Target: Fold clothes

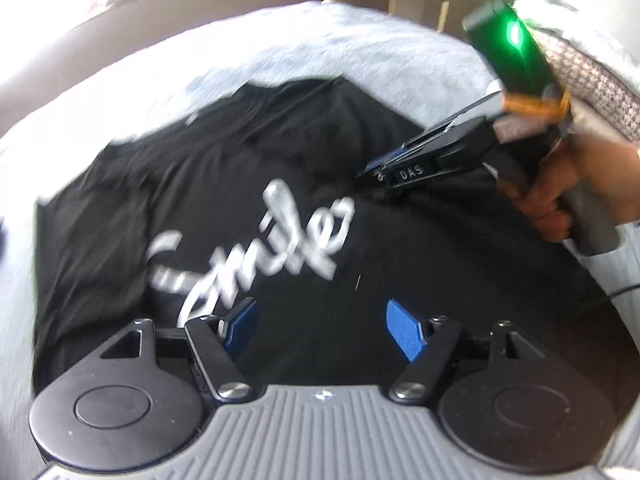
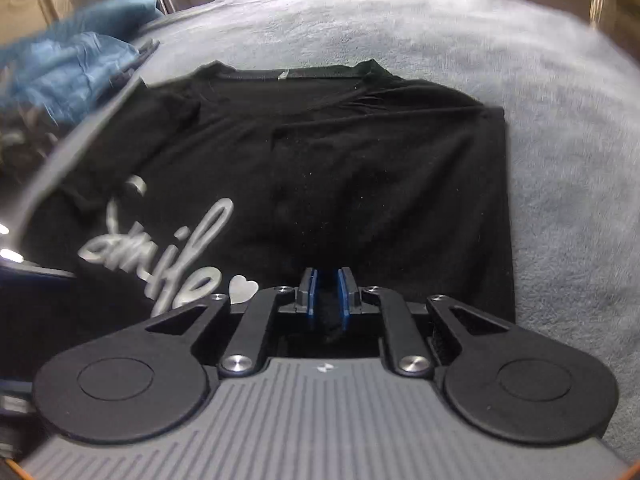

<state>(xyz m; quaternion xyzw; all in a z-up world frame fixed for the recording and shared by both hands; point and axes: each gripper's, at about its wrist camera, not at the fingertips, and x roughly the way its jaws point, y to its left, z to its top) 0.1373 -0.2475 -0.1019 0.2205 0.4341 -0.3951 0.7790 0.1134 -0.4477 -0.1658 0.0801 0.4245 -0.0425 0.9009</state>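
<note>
- Black T-shirt lies spread on a pale grey fleecy blanket; collar at the far edge in the right wrist view, right side folded in to a straight vertical edge.
- White script lettering plus a small heart show on the shirt front.
- Left gripper: jaws released, blue pads set wide apart over the shirt, no cloth between them.
- Right gripper: blue pads nearly together, narrow gap; dark cloth seems to sit in the gap, but whether it is pinched I cannot tell.
- In the left wrist view, the right gripper hangs over the shirt's right part, held by a hand; green light glows on its top.
- Crumpled blue garment lies at the blanket's far left, just beside the shirt.
- Both views motion-blurred.
</note>
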